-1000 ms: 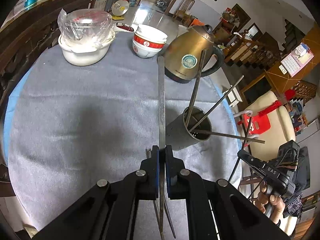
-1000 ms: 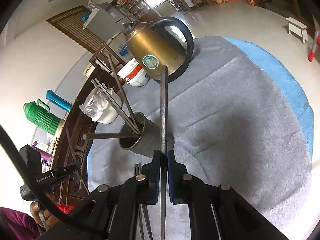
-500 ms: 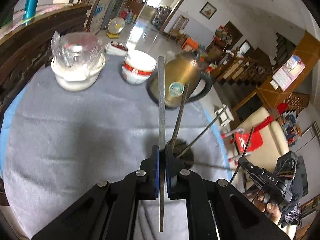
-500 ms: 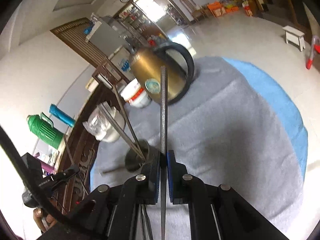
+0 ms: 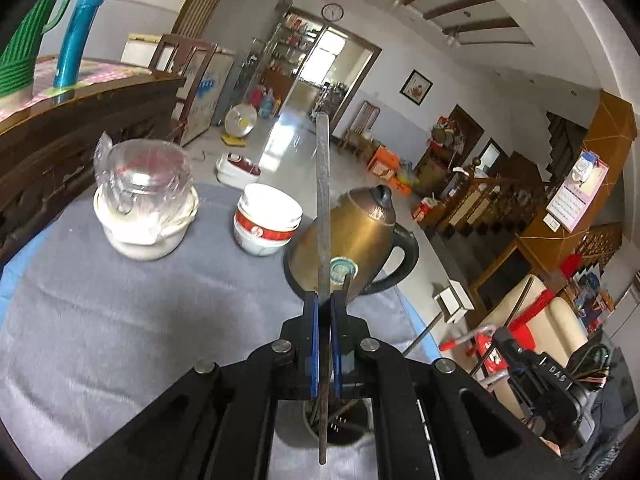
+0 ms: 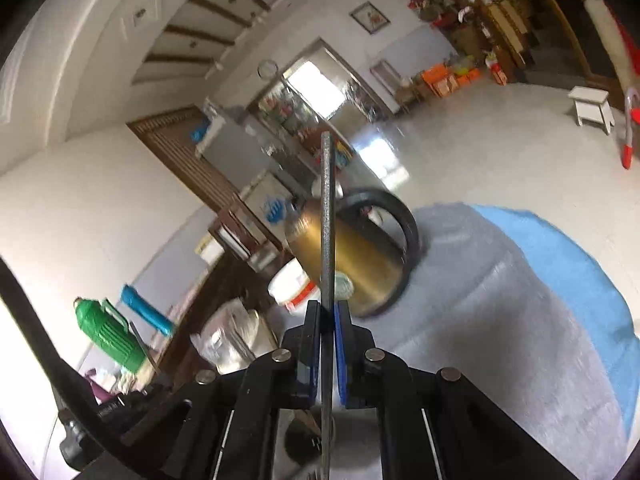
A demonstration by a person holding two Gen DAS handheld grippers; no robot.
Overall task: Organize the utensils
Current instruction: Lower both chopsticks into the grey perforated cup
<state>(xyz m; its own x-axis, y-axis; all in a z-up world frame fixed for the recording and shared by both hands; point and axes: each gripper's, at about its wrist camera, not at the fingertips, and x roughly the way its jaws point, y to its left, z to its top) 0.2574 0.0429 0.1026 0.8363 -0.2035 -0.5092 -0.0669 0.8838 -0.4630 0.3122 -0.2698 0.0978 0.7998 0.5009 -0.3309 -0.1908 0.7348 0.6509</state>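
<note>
My left gripper (image 5: 324, 304) is shut on a long metal chopstick (image 5: 322, 208) that points up and away. Its lower end hangs over the mouth of the dark metal utensil cup (image 5: 340, 428), which shows just below the jaws with other chopsticks in it. My right gripper (image 6: 327, 310) is shut on another metal chopstick (image 6: 327, 220), held upright. The same cup (image 6: 300, 444) shows dimly under that gripper. The right gripper body (image 5: 552, 372) appears at the right edge of the left wrist view.
On the grey cloth (image 5: 120, 312) stand a brass kettle (image 5: 360, 236), stacked red-and-white bowls (image 5: 266, 220) and a white pot with a plastic-wrapped lid (image 5: 144, 204). The kettle (image 6: 360, 264) is blurred in the right wrist view. The table's blue edge (image 6: 572, 264) lies to the right.
Both grippers have risen and tilted upward with their chopsticks. The cup has slid from ahead of the fingers to beneath them, and the chopsticks' lower ends now hang over it.
</note>
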